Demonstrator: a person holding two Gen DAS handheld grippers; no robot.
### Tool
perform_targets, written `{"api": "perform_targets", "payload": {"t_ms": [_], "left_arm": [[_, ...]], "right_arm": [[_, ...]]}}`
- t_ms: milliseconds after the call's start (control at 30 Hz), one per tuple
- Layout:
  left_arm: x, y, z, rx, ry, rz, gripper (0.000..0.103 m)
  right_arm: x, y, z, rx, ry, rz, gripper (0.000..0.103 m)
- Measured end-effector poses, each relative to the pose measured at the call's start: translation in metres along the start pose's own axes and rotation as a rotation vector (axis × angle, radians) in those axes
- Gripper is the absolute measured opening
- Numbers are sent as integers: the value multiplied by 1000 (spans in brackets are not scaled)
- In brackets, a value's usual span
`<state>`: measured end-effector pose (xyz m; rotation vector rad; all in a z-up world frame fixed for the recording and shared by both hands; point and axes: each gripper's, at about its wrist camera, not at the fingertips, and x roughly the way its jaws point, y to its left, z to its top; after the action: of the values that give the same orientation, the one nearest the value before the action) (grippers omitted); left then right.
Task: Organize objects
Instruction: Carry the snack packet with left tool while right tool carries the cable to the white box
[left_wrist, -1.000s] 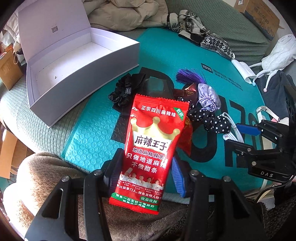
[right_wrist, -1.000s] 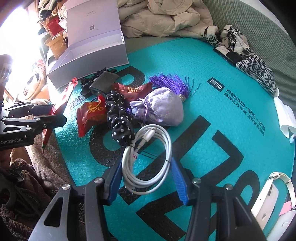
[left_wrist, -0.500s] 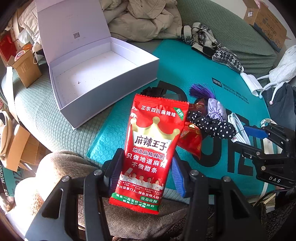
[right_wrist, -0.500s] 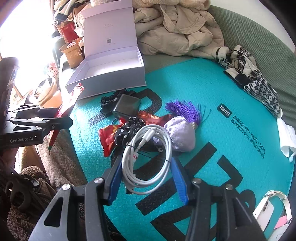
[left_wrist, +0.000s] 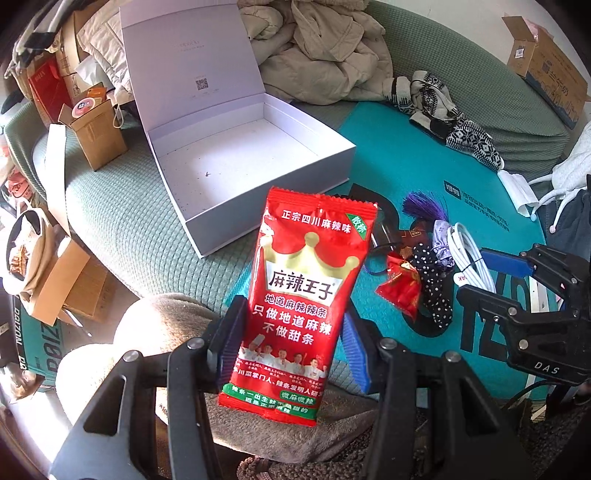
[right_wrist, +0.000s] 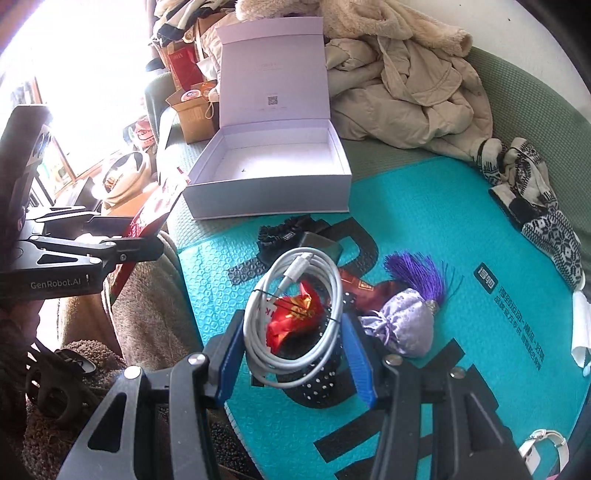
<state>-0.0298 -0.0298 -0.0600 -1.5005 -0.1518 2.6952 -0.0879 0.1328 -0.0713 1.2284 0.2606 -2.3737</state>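
Note:
My left gripper (left_wrist: 291, 339) is shut on a tall red snack packet (left_wrist: 306, 295), held upright above the bed's edge. My right gripper (right_wrist: 295, 343) is shut on a coiled white cable (right_wrist: 295, 317), lifted over the pile on the teal mat (right_wrist: 424, 206). The open white box (left_wrist: 236, 162) lies empty up and left of the packet, its lid standing up behind it; the same box (right_wrist: 273, 173) sits beyond the cable. In the left wrist view the right gripper (left_wrist: 502, 273) shows at the right with the cable (left_wrist: 469, 258). The left gripper (right_wrist: 122, 236) shows at the left of the right wrist view.
On the mat lie a small red packet (right_wrist: 295, 314), a black dotted scrunchie (left_wrist: 432, 284), a lilac pouch (right_wrist: 399, 325) with a purple tassel (right_wrist: 417, 273) and a black scrunchie (right_wrist: 280, 232). A beige coat (right_wrist: 406, 85), patterned socks (right_wrist: 532, 199), cardboard boxes (left_wrist: 96, 136) and a brown blanket (left_wrist: 166, 325) surround them.
Both grippers have risen and shifted toward the white box with their loads. The box now lies nearer the middle of both views, and the pile on the mat has slid under the cable.

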Motion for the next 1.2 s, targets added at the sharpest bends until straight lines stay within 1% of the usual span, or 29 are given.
{"api": "perform_targets", "payload": {"t_ms": [333,533,867,1200], "left_arm": [[-15,25,-1,-50,-7,59,47],[-16,40,6,-64,-5,75,47],[-6,68,36,-78,0,82,47],[24,91,72,-91,20,72,48]], "right_arm": [[13,21,25,-73,-10,59,52],[22,30,43,-97,-12,80,52],[47,40,80,-131,-16,96,52],[75,42,111,-158,-20,106,52]]}}
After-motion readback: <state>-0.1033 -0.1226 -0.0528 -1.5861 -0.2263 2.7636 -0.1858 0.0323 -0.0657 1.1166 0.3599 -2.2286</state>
